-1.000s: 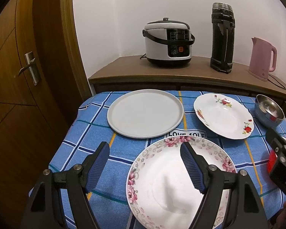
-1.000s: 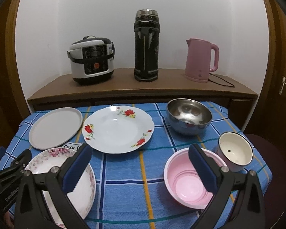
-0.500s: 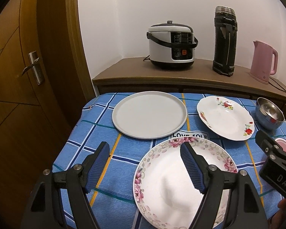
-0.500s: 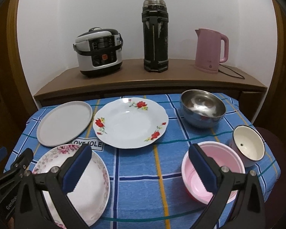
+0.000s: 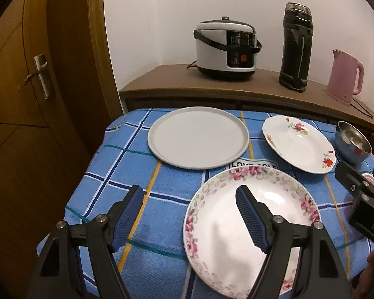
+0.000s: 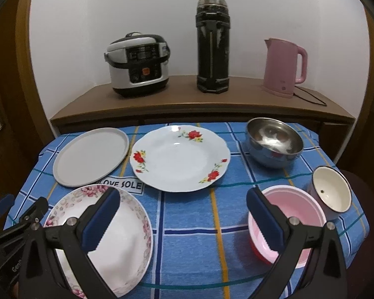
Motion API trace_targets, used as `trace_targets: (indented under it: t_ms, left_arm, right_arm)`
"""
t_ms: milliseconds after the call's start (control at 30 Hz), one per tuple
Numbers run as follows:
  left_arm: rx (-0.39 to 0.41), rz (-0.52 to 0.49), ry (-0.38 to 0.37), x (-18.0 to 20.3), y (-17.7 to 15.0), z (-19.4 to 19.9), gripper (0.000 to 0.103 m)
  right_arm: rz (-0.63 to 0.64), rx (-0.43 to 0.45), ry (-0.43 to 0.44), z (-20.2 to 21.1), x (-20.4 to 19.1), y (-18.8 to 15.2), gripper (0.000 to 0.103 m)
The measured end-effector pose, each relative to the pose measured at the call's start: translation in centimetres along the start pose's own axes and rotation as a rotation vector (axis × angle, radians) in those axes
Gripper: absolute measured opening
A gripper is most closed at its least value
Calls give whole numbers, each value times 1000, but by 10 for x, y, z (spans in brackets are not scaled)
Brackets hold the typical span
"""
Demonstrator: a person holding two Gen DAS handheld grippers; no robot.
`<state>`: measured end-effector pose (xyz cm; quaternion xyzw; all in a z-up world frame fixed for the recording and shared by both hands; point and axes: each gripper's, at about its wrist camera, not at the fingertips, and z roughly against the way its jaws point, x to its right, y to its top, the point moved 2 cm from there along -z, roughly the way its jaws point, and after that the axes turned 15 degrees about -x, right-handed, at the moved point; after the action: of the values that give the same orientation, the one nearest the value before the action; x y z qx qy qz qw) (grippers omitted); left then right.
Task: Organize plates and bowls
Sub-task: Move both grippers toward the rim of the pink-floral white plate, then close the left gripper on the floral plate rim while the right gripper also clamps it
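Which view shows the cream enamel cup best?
The right wrist view. The cream enamel cup is fully in frame there, tilted at the table's right edge beside the pink bowl, dark rim and a speck inside visible. The left wrist view does not show it; the right tool blocks that corner.

Soft, even indoor light, faint glare on the glossy plates, dark vignetted corners, strong fisheye bending at the edges.
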<state>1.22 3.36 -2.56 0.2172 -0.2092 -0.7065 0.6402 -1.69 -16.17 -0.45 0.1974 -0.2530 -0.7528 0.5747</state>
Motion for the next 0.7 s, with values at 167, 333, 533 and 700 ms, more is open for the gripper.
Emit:
trace_targets:
  t_ms: [167,333,533,700]
  left_arm:
    - [-33,25,-7,-14,-3,-10,79]
    - [-53,25,-17,-19,-9,-16,79]
    - [-81,-5,-68,-13,-11,-24,79]
    - [-88,-33,-67,-7,-13,-29,77]
  right_arm:
    - [32,-10,53,-5,-2,-3,95]
    - [74,-56,104,-15,-5,-10,82]
    - [125,-120,165,-30,-13,-23,63]
    - [140,-169,198,-41,-16,-30,51]
